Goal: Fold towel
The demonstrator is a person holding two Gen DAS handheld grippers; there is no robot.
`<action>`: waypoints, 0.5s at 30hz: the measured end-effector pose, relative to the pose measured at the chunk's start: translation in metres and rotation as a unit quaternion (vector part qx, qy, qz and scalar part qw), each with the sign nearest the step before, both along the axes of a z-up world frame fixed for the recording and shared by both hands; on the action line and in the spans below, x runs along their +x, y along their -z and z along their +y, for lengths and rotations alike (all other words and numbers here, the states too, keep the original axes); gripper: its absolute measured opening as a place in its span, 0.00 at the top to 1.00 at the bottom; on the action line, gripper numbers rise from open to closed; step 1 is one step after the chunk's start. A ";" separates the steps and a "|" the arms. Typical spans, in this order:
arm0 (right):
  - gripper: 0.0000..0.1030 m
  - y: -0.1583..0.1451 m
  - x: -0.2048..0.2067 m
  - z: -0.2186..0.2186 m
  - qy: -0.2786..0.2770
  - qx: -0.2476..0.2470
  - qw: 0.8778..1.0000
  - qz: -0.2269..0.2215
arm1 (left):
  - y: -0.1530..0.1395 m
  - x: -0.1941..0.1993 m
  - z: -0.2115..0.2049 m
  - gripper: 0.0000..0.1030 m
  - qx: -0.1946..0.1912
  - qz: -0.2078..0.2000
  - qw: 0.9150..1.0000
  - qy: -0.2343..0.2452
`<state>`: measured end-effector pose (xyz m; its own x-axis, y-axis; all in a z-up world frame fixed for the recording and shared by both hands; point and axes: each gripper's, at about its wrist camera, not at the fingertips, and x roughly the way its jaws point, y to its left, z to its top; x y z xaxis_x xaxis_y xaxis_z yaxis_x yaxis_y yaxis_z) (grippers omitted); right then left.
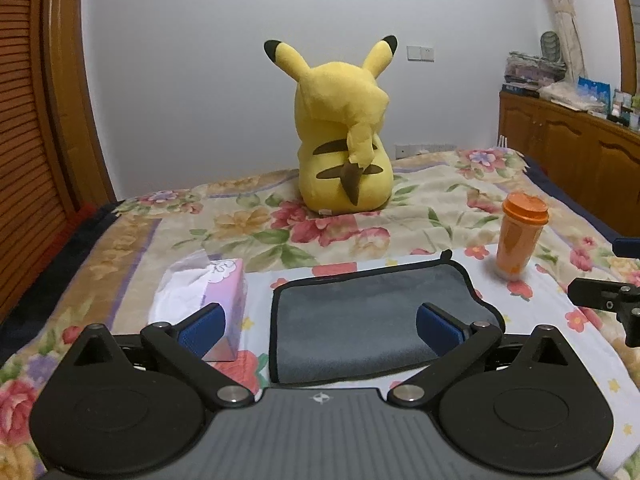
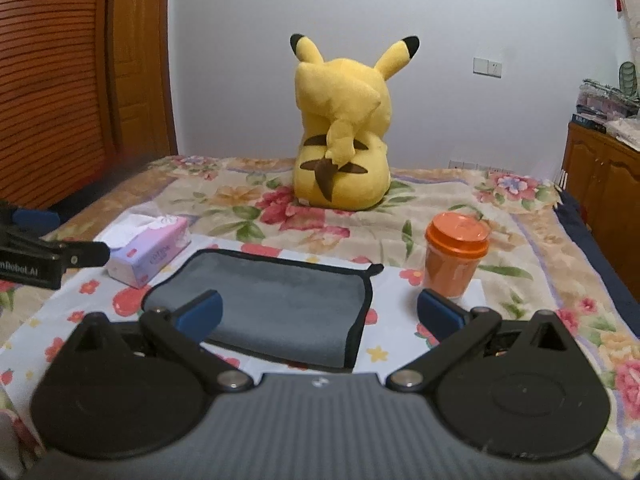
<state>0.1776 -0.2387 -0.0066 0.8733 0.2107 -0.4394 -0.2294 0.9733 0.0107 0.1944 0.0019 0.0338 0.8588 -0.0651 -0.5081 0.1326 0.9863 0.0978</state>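
A: What does the towel look like?

B: Grey, soft-napped, edged in black piping, with a small black loop at its upper right corner. It lies flat as a folded rectangle on the floral bedspread, in the lower middle of the left wrist view.

A: And from the right wrist view?

B: The towel sits lower centre, its right edge showing layered black trim.

A: The tools?

B: The left gripper has its blue pads spread wide, holding nothing. The right gripper is likewise spread apart and empty.

A: Neighbours?

B: A tissue box at the left, an orange cup at the right, a yellow plush toy above.
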 end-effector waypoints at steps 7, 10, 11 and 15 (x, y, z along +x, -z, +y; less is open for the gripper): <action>0.00 -0.014 -0.020 -0.001 0.004 -0.001 1.000 -0.008 | -0.017 -0.026 0.003 0.00 -0.003 -0.002 1.000 0.001; 0.00 -0.017 -0.028 -0.002 0.006 0.001 1.000 -0.010 | -0.022 -0.037 0.004 0.00 -0.002 -0.003 1.000 0.002; 0.00 -0.018 -0.030 -0.003 0.006 0.002 1.000 -0.011 | -0.023 -0.040 0.004 0.00 -0.002 -0.004 1.000 0.003; 0.00 -0.019 -0.041 -0.003 0.008 0.004 1.000 -0.012 | -0.024 -0.054 0.002 0.00 0.001 0.000 1.000 0.009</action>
<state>0.1369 -0.2415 0.0119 0.8871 0.1997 -0.4162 -0.2142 0.9767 0.0121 0.1401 0.0040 0.0576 0.8580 -0.0802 -0.5074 0.1507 0.9836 0.0992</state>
